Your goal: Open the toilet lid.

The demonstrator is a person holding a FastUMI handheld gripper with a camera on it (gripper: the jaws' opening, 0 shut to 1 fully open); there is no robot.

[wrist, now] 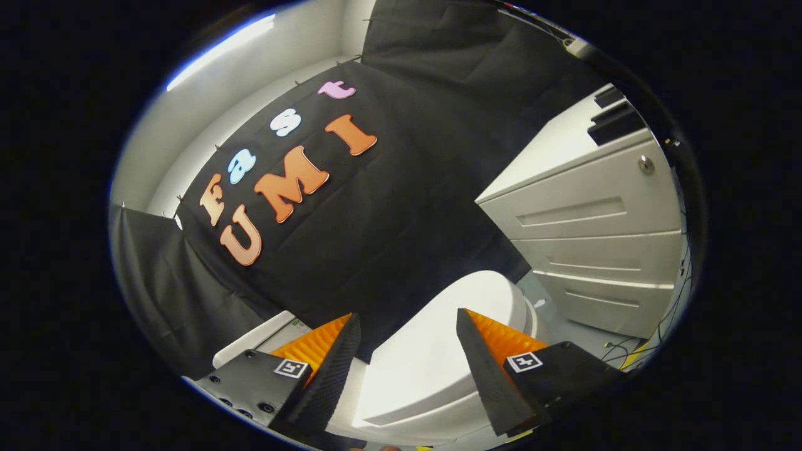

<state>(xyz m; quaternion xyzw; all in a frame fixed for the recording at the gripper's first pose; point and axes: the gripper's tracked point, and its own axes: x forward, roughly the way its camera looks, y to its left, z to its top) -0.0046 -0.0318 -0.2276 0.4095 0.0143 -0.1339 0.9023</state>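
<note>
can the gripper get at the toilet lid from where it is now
Probably yes. The gripper is open, its fingers spread either side of the closed toilet lid, which lies just ahead and below with nothing between. The drawer cabinet stands off to the side.

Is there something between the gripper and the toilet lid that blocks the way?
Nothing visible does. The gripper is open, and the closed toilet lid lies in the gap between its fingers and just beyond. The drawer cabinet stands off to the side.

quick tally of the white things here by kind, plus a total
toilet, lid down, seen between the open fingers: 1
drawer cabinet, beyond the toilet: 1
drawers on its front: 3
total: 2 white things, the drawers being parts of the cabinet
</note>
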